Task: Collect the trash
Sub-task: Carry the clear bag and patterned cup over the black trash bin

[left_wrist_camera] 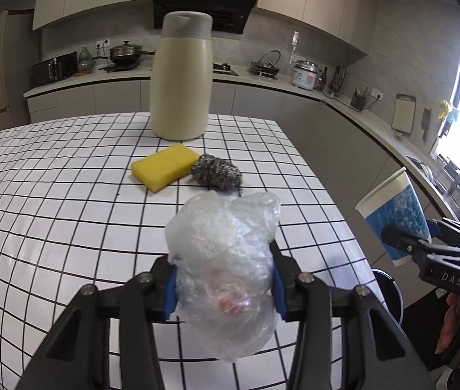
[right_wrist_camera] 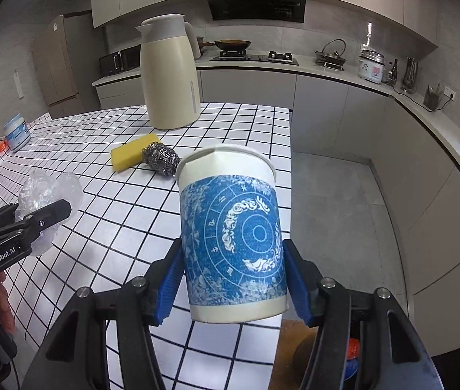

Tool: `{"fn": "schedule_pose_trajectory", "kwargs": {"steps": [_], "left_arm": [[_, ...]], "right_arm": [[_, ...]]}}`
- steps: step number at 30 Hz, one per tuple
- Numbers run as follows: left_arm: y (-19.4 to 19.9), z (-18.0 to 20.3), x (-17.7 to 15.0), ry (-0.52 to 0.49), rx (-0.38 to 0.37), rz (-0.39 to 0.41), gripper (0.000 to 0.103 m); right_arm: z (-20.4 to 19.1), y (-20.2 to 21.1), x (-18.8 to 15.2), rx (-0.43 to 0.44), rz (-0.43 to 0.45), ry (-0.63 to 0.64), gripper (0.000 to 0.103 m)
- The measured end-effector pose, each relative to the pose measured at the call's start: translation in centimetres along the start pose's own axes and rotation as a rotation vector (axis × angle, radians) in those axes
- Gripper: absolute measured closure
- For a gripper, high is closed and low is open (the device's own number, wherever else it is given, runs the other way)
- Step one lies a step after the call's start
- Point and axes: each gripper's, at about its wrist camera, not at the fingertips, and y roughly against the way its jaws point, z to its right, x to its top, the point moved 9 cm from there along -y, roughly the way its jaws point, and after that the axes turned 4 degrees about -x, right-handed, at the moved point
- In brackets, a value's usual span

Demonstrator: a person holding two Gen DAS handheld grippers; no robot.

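Crinkly clear plastic, that's what the left gripper (left_wrist_camera: 225,287) has got: a balled-up plastic bag (left_wrist_camera: 226,266) with something reddish inside, pinched between the blue-padded fingers (left_wrist_camera: 169,295) and held up over the checkered worktop (left_wrist_camera: 51,195). The right gripper (right_wrist_camera: 233,289) has its fingers clamped on the sides of a blue-and-white paper cup (right_wrist_camera: 233,237), lifted just past the worktop's edge, upright with a slight tilt.

So both obvious bits of trash look picked up, neither binned yet. There's a dark bucket-like bin (left_wrist_camera: 387,292) on the floor off the right edge of the worktop, roughly under the cup, so my guess is the drop-off is what's left.

Still sitting on the worktop: a yellow sponge (left_wrist_camera: 165,167) touching a steel wool scrubber (left_wrist_camera: 216,171), with a cream thermos jug (left_wrist_camera: 182,78) behind them. Those look like keepers to me, not rubbish. Over on the far left there's a small white jar (right_wrist_camera: 17,136) and some red stuff I can't make out, might be more to collect.
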Motion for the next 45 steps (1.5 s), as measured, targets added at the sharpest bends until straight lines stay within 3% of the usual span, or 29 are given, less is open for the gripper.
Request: {"fn": "schedule_pose_trajectory", "kwargs": {"steps": [10,25,34,45], "left_arm": [[-1.1,4.7,-0.1,-0.045,-0.056,-0.012,0.056],[-1.8,16.5,-2.1,-0.131,-0.113,-0.034,0.056],[-3.4,24.9,-4.4,-0.188,-0.169,-0.078,0.056],[-6.2,31.8,-9.5,-0.191,-0.21,-0.173,0.056]], "right_arm": [[4.0,2.0,-1.3,-0.052,0.003,-0.039,0.042],[13.8,6.2,-5.4,-0.095,0.015,-0.114,0.042],[20.9,8.6,-10.0,-0.126,-0.008,-0.158,0.042],[28.7,9.3,-17.4,-0.156,-0.082,-0.182,0.042]]}}
